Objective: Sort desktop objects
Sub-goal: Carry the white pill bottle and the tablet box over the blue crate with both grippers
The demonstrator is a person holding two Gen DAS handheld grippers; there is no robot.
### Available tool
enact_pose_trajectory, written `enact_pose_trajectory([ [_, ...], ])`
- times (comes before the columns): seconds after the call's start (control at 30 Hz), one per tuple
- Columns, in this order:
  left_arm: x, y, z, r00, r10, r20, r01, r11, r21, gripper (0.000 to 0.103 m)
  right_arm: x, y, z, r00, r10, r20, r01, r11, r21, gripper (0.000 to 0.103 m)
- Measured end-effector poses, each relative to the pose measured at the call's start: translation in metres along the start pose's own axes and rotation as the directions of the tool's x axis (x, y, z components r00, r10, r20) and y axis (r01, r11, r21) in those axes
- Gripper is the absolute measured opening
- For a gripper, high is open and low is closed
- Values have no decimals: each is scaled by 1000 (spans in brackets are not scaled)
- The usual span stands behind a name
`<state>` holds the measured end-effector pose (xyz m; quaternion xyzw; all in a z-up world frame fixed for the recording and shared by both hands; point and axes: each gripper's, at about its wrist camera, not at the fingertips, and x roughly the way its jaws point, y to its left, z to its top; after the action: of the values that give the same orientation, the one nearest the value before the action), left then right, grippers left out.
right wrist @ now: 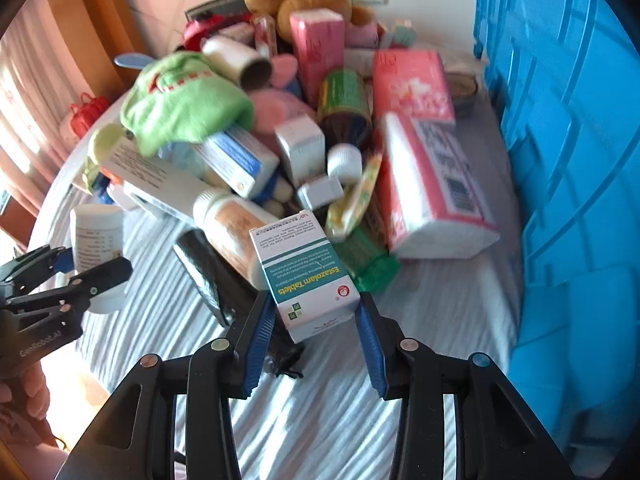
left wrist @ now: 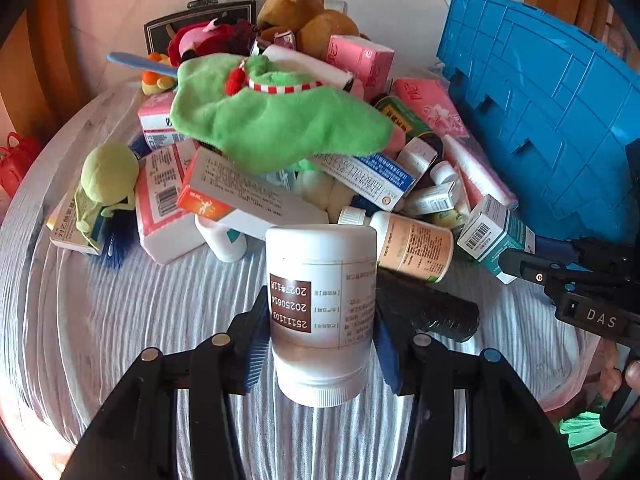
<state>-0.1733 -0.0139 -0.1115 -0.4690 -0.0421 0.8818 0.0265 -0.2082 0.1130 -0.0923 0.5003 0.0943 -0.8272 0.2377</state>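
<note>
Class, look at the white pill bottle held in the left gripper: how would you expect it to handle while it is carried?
The pill bottle looks like rigid plastic, so it probably won't squash between the left gripper's pads. Its smooth round side may slip or twist in the grip. Set down on its side, it would likely roll on the striped cloth.

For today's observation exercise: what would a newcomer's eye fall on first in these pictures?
Probably the white medicine bottle clamped upside down in the left gripper, and the Estazolam Tablets box in the right gripper. Behind them, a green plush toy tops the pile, beside a blue crate.
</note>
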Motion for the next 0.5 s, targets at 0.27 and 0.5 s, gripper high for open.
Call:
enact_pose_trajectory([
  [0.27,-51,-23,39,989,-37,140,28,998,64,46,-61,-4,23,981,34,192,-23,998,-56,41],
  [0.5,-91,-47,74,961,-101,256,78,992,98,46,-137,5,43,916,37,399,-3,996,-85,41],
])
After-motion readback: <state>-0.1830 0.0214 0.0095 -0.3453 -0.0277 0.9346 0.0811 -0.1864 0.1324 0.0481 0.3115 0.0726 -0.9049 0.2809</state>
